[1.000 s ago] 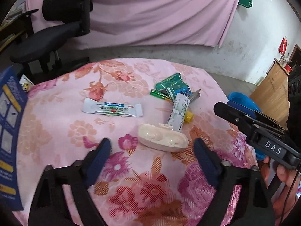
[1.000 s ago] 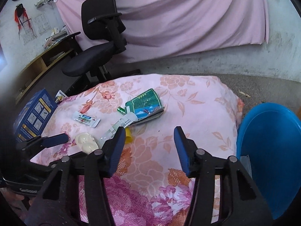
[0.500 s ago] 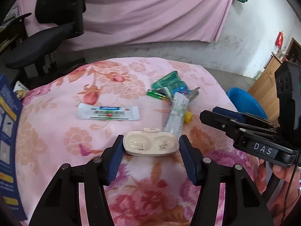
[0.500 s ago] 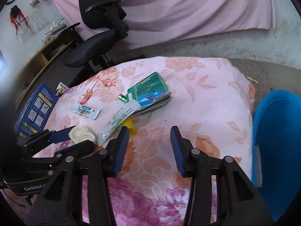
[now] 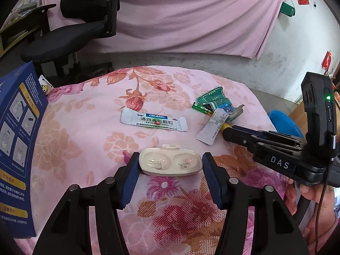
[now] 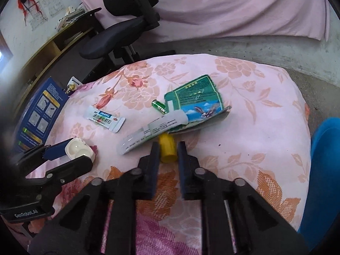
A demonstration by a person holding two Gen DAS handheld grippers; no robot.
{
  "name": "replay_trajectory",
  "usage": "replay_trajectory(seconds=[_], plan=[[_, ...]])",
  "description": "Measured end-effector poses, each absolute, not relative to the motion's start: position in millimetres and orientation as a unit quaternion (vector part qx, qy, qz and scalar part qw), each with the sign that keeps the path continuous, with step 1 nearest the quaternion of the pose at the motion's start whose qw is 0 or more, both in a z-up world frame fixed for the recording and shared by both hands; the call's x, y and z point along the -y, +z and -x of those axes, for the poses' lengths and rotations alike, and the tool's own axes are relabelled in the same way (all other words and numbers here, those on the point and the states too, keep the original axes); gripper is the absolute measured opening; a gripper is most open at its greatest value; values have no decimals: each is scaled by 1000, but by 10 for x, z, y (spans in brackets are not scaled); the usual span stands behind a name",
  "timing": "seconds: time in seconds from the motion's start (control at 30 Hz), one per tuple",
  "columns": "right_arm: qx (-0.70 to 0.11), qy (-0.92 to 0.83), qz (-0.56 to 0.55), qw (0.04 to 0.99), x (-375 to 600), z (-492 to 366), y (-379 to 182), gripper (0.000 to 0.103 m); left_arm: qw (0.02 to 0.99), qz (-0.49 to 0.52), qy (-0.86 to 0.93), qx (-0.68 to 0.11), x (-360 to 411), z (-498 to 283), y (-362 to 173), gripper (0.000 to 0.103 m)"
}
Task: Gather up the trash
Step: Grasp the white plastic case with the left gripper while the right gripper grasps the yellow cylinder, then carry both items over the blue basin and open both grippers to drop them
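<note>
Left tool (image 5: 170, 165) hugs the white case (image 5: 170, 164) at 6 o'clock on the desk (image 5: 89, 114); right tool (image 6: 168, 156) pinches the yellow cap (image 6: 167, 149); smooth plastic could slip out.

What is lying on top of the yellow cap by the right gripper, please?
A white sachet lies across the far end of the yellow cap, beside the green packet. Whatever the cap is attached to is covered by them, so it cannot be identified.

We see soft, even daylight with faint shadows and no harsh glare. Both fisheye views bend straight lines and darken at the corners; the right wrist view's left edge blurs.
</note>
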State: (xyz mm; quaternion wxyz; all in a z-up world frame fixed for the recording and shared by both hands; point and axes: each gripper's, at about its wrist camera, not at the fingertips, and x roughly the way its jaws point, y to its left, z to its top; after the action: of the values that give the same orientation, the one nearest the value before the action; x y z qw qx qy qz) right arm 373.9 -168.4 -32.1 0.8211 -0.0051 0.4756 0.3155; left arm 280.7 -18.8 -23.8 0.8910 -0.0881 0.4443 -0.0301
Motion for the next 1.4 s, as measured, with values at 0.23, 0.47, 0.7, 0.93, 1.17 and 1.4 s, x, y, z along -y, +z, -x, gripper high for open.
replay_trajectory(seconds=[0.23,0.47,0.7,0.93,1.17,1.4], plan=[[-466,324,-1,823,1806,-3581,-261,44,895,85,-23,-436,214,-2704,-206,52],[-415,328,-12,849,2042,-3274,-53,44,905,73,-18,-419,308,-2556,-111,52],[-309,323,-42,893,2376,-2930,260,44,931,65,-25,-358,540,-2361,114,52],[-186,291,-32,938,2645,-2553,635,44,965,49,-49,-253,832,-2170,582,52],[-84,236,-66,966,3093,-2304,927,44,985,13,-86,-146,1306,-2037,1020,53],[-37,165,-105,980,3608,-2212,1042,44,986,-24,-138,-91,1820,-2058,1229,53]])
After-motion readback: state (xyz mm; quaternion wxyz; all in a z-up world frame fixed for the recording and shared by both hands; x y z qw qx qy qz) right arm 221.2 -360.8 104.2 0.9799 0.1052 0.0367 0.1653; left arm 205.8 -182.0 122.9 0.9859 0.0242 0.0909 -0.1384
